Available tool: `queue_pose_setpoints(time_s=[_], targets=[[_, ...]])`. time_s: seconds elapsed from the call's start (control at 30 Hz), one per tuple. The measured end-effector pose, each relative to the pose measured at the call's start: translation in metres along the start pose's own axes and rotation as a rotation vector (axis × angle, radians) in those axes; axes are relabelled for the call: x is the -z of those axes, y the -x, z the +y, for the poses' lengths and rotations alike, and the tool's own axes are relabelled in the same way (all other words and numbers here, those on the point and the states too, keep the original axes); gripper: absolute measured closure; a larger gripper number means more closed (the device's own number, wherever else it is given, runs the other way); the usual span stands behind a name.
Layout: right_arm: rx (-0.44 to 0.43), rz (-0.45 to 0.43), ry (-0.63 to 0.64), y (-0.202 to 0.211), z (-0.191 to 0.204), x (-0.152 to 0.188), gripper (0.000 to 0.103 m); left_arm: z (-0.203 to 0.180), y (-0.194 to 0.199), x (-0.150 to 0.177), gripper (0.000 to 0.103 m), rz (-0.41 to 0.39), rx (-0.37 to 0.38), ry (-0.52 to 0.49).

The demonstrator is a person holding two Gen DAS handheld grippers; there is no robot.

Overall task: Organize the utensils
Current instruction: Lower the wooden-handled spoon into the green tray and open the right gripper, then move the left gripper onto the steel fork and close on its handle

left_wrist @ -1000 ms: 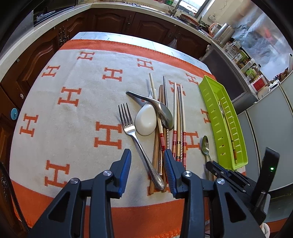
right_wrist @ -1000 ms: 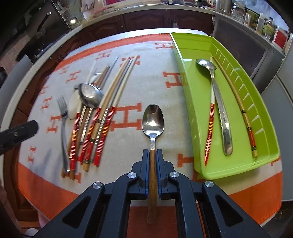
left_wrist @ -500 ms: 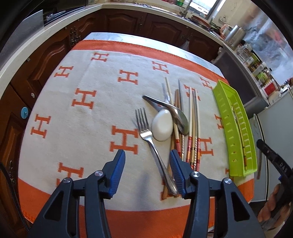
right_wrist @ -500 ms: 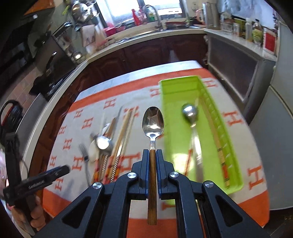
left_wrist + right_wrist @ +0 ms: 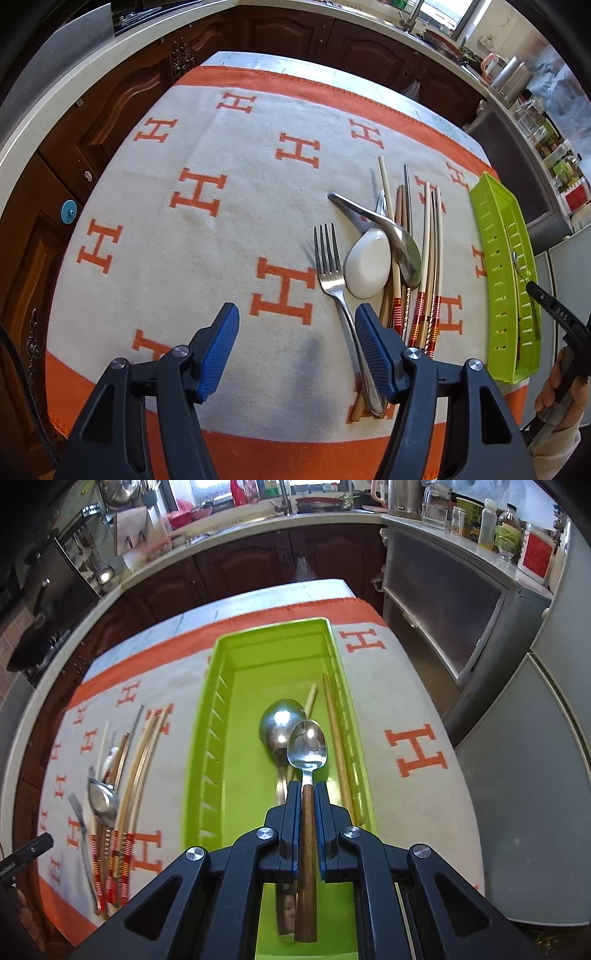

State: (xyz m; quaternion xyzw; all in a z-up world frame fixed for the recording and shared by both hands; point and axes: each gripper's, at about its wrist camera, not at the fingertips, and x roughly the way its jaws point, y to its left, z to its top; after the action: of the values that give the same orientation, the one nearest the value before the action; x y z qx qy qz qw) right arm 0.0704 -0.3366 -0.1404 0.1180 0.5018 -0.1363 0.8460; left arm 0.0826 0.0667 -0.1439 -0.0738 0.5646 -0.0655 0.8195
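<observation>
Spoon (image 5: 307, 747) in right claw (image 5: 307, 801) over tray (image 5: 207, 775)

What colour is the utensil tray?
Lime green tray; clearest in the right wrist view.

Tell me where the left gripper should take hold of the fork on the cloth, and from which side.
Grip the fork mid-handle, just below the tines, coming straight down with the opening left gripper set across the handle. That stretch lies flat and clear on the cloth; lower down, the handle runs against the chopsticks, and the white spoon crowds the tines.
</observation>
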Motion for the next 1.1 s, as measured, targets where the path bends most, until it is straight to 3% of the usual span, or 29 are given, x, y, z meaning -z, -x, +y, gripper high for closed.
queue_pose_setpoints(time_s=[0.17, 0.6, 0.67, 0.9, 1.0, 1.1], targets=[[-0.053, -0.069, -0.016, 0.018, 0.005, 0.002, 0.08, -0.007, -0.008, 0.002, 0.039, 0.021, -0.011, -0.011], [-0.268, -0.125, 0.048, 0.076, 0.054, 0.034, 0.077, -0.027, -0.028, 0.012, 0.039, 0.092, -0.037, -0.024], [-0.283, -0.133, 0.062, 0.086, 0.063, 0.04, 0.065, -0.028, -0.03, 0.014, 0.039, 0.1, -0.03, -0.027], [-0.304, -0.147, 0.134, 0.105, 0.092, 0.057, 0.062, -0.03, -0.034, 0.016, 0.039, 0.123, -0.014, -0.016], [-0.284, -0.162, 0.155, 0.108, 0.1, 0.062, 0.054, -0.031, -0.035, 0.015, 0.039, 0.122, -0.017, -0.011], [-0.279, -0.157, 0.174, 0.109, 0.105, 0.066, 0.053, -0.034, -0.038, 0.014, 0.039, 0.117, -0.03, -0.011]])
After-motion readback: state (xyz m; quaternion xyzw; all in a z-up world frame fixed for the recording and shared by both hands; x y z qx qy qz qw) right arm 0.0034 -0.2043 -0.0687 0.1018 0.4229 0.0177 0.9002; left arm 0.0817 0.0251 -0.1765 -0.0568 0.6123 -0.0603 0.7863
